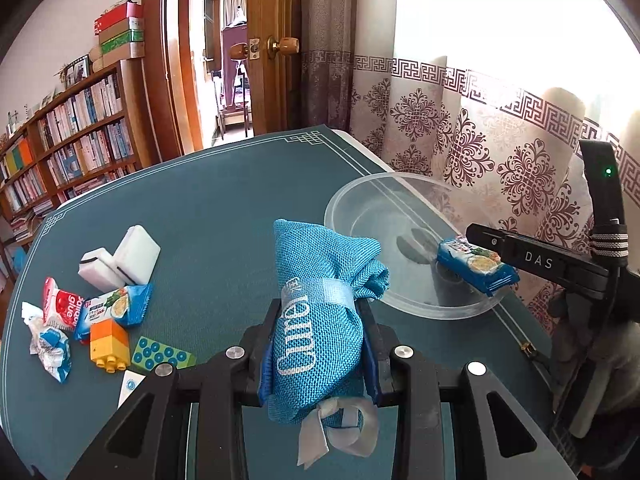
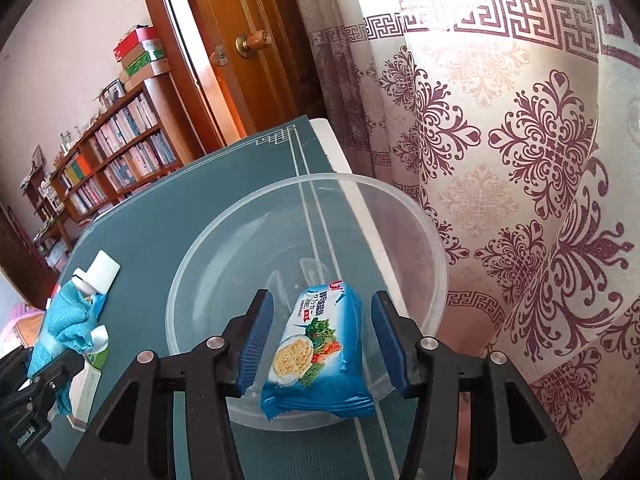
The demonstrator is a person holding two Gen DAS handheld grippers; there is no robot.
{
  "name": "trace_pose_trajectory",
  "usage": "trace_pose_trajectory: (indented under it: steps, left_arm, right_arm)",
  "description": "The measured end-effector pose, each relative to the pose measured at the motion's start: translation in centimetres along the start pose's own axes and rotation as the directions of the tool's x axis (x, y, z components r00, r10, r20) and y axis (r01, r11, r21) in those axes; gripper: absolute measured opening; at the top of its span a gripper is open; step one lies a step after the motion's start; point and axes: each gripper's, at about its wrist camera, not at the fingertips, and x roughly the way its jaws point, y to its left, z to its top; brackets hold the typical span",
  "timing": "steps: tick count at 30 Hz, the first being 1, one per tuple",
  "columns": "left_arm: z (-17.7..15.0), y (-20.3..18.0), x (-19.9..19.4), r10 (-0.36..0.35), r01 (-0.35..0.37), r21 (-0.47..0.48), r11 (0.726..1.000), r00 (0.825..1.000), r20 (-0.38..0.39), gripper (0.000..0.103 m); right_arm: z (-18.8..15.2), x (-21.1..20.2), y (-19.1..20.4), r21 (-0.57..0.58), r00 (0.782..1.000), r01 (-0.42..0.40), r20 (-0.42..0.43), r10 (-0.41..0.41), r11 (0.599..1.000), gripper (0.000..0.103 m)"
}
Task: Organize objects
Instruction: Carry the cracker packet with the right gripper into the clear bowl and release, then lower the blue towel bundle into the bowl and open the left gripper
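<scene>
1. Hanging just over the clear round plastic bowl (image 2: 400, 216), the right gripper (image 2: 322, 344) has its blue-padded jaws spread apart, and the blue cracker packet (image 2: 316, 344) sits loose between them — neither pad touches it, with a clear gap on each side.
2. That packet's long axis runs roughly along the line the gripper points, its near sealed end overlapping the bowl's near rim and its far end reaching inward toward the bowl's middle; seen from the left wrist view it rides at the bowl's right edge, tilted, and whether it already rests on the bowl cannot be told.
3. The left gripper (image 1: 320, 336) is clamped on a blue woven fabric pouch (image 1: 316, 320) with white lettering and a white ribbon tail — the pouch stands lengthwise up out of the jaws, its folded top leaning toward the bowl.
4. The bowl lies ahead and to the right of the left gripper, near by, at the counter (image 1: 224, 208) edge by the patterned curtain (image 1: 480, 140).
5. Judged from this, the pouch needs carrying forward and rightward, and the right gripper occupies the bowl's near right side, so the free entry is over the left rim.
6. Well apart to the left lie white sponge blocks (image 1: 124, 256), an orange toy brick (image 1: 109, 342) and more wrapped packets, not yet sorted.
</scene>
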Motion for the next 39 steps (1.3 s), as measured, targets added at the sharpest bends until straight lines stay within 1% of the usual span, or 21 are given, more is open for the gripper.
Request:
trace_pose_trajectory:
  steps: [5, 15, 16, 17, 18, 19, 20, 22, 24, 30, 33, 35, 39]
  left_arm:
    - [1.5, -1.2, 1.7, -0.071, 0.071, -0.007, 0.997, 0.997, -0.024, 0.036]
    - [4.0, -3.4, 5.4, -0.191, 0.189, -0.034, 0.981, 0.98, -0.058, 0.036]
    - [4.2, -3.6, 5.7, -0.2, 0.199, -0.033, 0.98, 0.978, -0.057, 0.037]
    - [4.4, -3.8, 5.9, -0.209, 0.208, -0.03, 0.978, 0.976, -0.055, 0.042]
    - [4.5, -4.0, 6.0, -0.21, 0.209, -0.028, 0.978, 0.976, -0.053, 0.049]
    - [4.5, -4.0, 6.1, -0.205, 0.204, -0.028, 0.979, 0.977, -0.049, 0.07]
    - [4.4, -3.7, 6.0, -0.205, 0.203, -0.037, 0.978, 0.978, -0.033, 0.083]
    - [4.2, -2.9, 5.6, -0.201, 0.2, -0.063, 0.978, 0.98, -0.01, 0.084]
    - [3.9, -2.1, 5.6, -0.196, 0.194, -0.089, 0.977, 0.98, -0.021, 0.084]
    - [2.8, -0.7, 5.1, -0.115, 0.112, -0.101, 0.989, 0.993, -0.026, 0.084]
    - [2.4, -0.4, 4.6, -0.071, 0.068, -0.098, 0.993, 0.997, -0.028, 0.09]
    - [2.1, -0.2, 4.1, -0.056, 0.053, -0.101, 0.993, 0.998, -0.025, 0.094]
    - [1.5, 0.4, 3.0, -0.031, 0.03, -0.102, 0.994, 0.999, -0.017, 0.096]
  right_arm:
    - [-0.1, -0.6, 0.0, 0.012, 1.0, -0.011, 0.016, 0.011, 1.0, 0.053]
    - [0.0, -1.2, -0.8, 0.044, 0.999, -0.014, 0.032, 0.012, 0.999, 0.053]
    - [0.0, -1.2, -0.9, 0.046, 0.999, -0.009, 0.034, 0.008, 0.999, 0.053]
    - [0.0, -1.3, -0.9, 0.048, 0.999, -0.003, 0.036, 0.001, 0.999, 0.053]
    - [0.0, -1.3, -1.0, 0.049, 0.999, 0.002, 0.036, -0.004, 0.999, 0.053]
    - [-0.1, -1.3, -1.1, 0.052, 0.999, 0.006, 0.034, -0.008, 0.999, 0.053]
    - [-0.1, -1.2, -1.2, 0.054, 0.999, 0.01, 0.03, -0.012, 0.998, 0.053]
    - [-0.1, -1.2, -1.3, 0.06, 0.999, 0.015, 0.029, -0.017, 0.998, 0.053]
    - [-0.1, -1.2, -1.4, 0.064, 0.999, 0.018, 0.03, -0.02, 0.998, 0.053]
    - [-0.2, -1.5, -0.7, 0.049, 1.0, 0.005, 0.029, -0.007, 0.999, 0.053]
    - [-0.2, -1.8, -0.2, 0.035, 1.0, 0.001, 0.03, -0.002, 0.999, 0.053]
    - [-0.3, -2.1, 0.0, 0.03, 0.999, -0.003, 0.032, 0.002, 1.0, 0.053]
    - [-0.4, -2.9, 0.6, 0.02, 0.999, -0.013, 0.034, 0.012, 1.0, 0.053]
